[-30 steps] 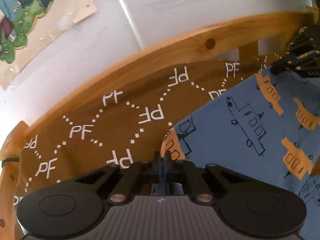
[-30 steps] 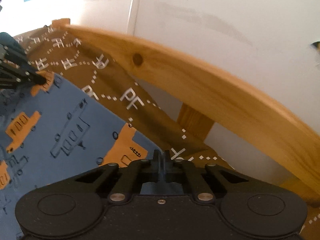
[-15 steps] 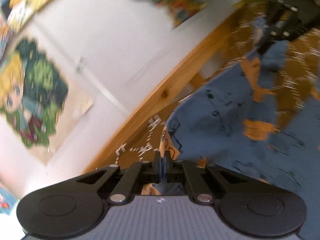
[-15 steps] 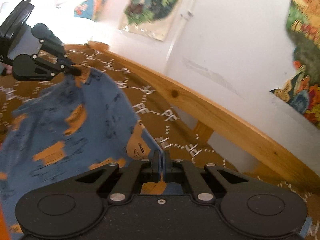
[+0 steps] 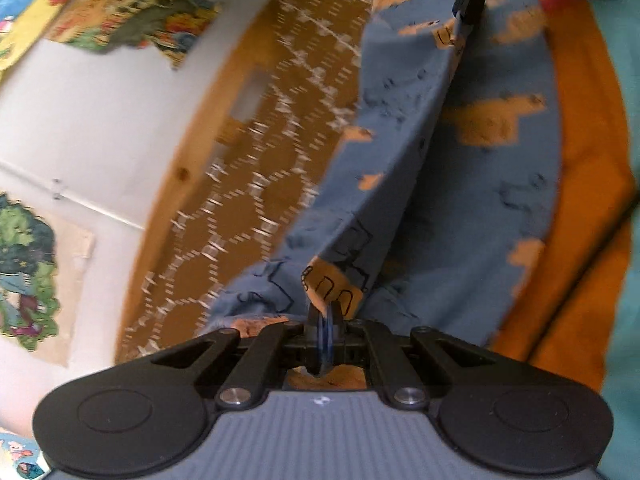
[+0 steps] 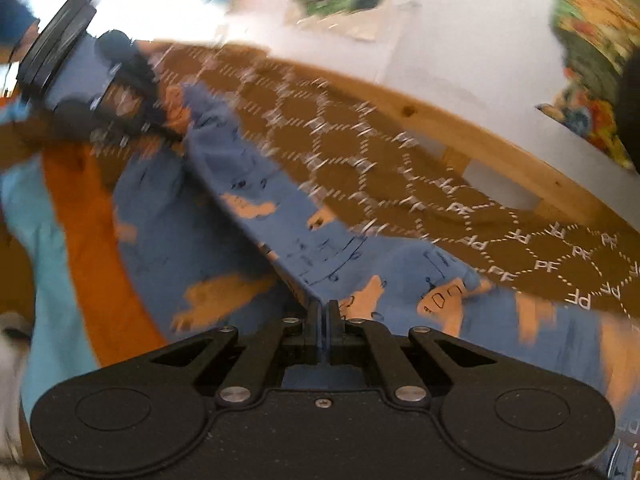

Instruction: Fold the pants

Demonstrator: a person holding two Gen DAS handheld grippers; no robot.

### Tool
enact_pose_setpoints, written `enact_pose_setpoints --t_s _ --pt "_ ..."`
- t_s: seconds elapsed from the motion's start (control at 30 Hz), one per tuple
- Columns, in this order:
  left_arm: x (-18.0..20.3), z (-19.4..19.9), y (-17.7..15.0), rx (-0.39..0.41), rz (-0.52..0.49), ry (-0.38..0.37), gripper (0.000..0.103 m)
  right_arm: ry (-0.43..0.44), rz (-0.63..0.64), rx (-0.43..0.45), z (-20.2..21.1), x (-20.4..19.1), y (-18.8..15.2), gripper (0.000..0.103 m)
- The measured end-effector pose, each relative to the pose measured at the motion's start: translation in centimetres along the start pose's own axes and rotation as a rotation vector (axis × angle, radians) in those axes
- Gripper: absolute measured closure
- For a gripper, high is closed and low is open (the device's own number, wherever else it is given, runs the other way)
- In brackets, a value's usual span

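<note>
Pants (image 5: 492,184) soft blue printed cloth, creased, both claws pinching

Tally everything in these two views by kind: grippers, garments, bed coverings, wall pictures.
Grippers: 2, the left gripper and the right gripper, both clamped on the pants.
Garments: 1, the blue pants.
Bed coverings: 2, the brown sheet and the orange blanket.
Wall pictures: 2, a green picture and a yellow picture.
Total: 7.
</note>
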State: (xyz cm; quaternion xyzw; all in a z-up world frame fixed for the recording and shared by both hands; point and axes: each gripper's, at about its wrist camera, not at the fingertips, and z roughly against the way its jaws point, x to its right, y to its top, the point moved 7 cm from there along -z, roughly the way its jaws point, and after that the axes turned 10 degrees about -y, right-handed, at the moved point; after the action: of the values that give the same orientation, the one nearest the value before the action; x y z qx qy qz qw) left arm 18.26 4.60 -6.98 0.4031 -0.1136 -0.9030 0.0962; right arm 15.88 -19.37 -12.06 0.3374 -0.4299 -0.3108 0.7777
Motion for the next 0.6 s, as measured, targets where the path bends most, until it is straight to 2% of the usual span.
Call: enact_pose_setpoints --t_s 0.07,0.3,0.5,0.6 --pt "0.0 -0.6 -0.2 -0.016 0.014 -0.008 0.101 0.014 0.053 -0.002 -0.2 -1.1 -0.2 0.103" --pt "-1.0 -1.2 -0.7 -0.031 0.024 -0.018 0.101 0.058 0.06 -0.034 -1.2 -2.1 -1.5 0.103" --pt "0.3 0.5 -0.4 -0.017 0.01 -0.021 0.101 0.053 0.116 -0.016 0.7 -2.0 -0.9 0.103" --pt "1.1 0.4 -0.9 -0.029 -0.002 -0.028 0.101 0.093 0.137 -0.034 1.5 -2.7 -1.0 0.103"
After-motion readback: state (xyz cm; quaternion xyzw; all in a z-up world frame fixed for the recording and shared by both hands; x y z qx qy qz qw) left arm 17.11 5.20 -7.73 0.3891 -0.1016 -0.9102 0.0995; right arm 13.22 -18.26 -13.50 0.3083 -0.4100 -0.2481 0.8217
